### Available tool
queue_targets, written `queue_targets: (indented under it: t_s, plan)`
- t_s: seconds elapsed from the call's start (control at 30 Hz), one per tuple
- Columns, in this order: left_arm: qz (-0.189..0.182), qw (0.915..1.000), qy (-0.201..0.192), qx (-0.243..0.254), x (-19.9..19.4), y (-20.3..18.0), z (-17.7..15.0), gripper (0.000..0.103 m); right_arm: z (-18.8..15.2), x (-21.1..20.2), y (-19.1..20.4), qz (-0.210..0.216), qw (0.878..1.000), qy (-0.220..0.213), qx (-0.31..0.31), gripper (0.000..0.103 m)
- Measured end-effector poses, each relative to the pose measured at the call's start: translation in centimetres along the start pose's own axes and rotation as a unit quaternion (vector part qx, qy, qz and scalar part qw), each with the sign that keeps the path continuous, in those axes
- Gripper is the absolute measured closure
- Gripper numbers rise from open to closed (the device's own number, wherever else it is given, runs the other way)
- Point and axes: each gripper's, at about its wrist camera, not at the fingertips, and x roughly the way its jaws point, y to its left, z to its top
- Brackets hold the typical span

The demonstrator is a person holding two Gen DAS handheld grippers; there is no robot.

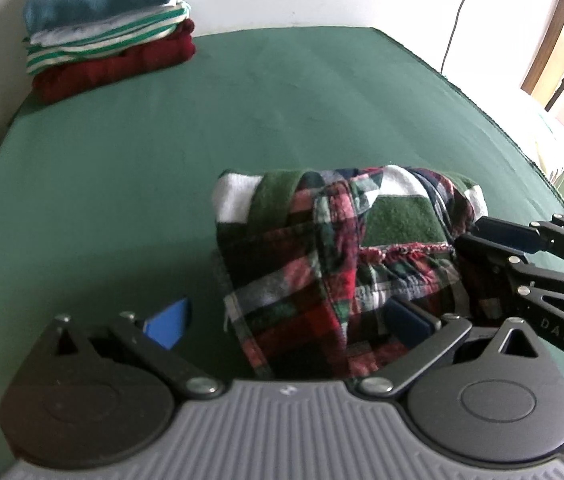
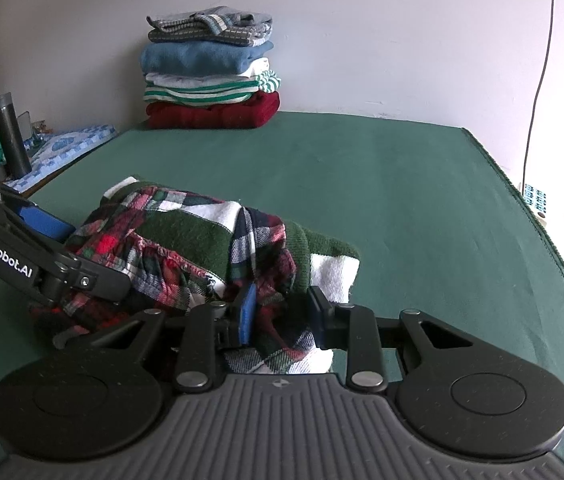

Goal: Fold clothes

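Observation:
A bundled plaid garment (image 1: 302,264) in red, green and white, with green and white fleece parts, lies on the green table cover (image 1: 201,140). My left gripper (image 1: 288,318) stands open and wide at the bundle's near side. Its right pad (image 1: 406,316) rests on the cloth and its left pad (image 1: 169,322) is off the cloth. My right gripper (image 2: 282,314) is shut on a bunch of the plaid garment (image 2: 209,240). In the left wrist view the right gripper (image 1: 468,234) pinches the bundle's right edge. The left gripper (image 2: 89,254) reaches in from the left.
A stack of folded clothes (image 1: 105,28) (image 2: 209,76) stands at the back of the table by the white wall. Left of the table are a dark cylinder (image 2: 11,136) and a blue patterned cloth (image 2: 61,148). A cable (image 2: 538,80) hangs down the wall on the right.

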Motion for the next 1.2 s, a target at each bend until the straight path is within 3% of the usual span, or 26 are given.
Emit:
queue_targets:
  t_s: [0.13, 0.27, 0.73, 0.97, 1.2]
  plan:
    - [-0.006, 1.0000, 0.003, -0.007, 0.2, 0.2, -0.1, 0.001, 0.2, -0.1, -0.1, -0.003, 1.000, 0.001, -0.003, 0.071]
    - [-0.015, 0.9998, 0.004, -0.012, 0.3, 0.5, -0.4, 0.001, 0.7, -0.5, -0.6, -0.008, 1.000, 0.003, 0.012, 0.059]
    - [-0.092, 0.9935, 0.002, -0.067, 0.5, 3.0, -3.2, 0.001, 0.5, -1.4, -2.7, 0.020, 0.996, 0.025, 0.080, 0.056]
    - [-0.109, 0.9927, -0.027, -0.044, -1.8, 3.6, -4.4, 0.001, 0.9, -2.6, -5.2, 0.027, 0.987, 0.016, 0.154, 0.056]
    - [-0.129, 0.9838, -0.034, -0.119, -0.7, 7.0, -3.0, 0.001, 1.0, -2.1, -5.9, 0.026, 0.981, 0.027, 0.190, 0.057]
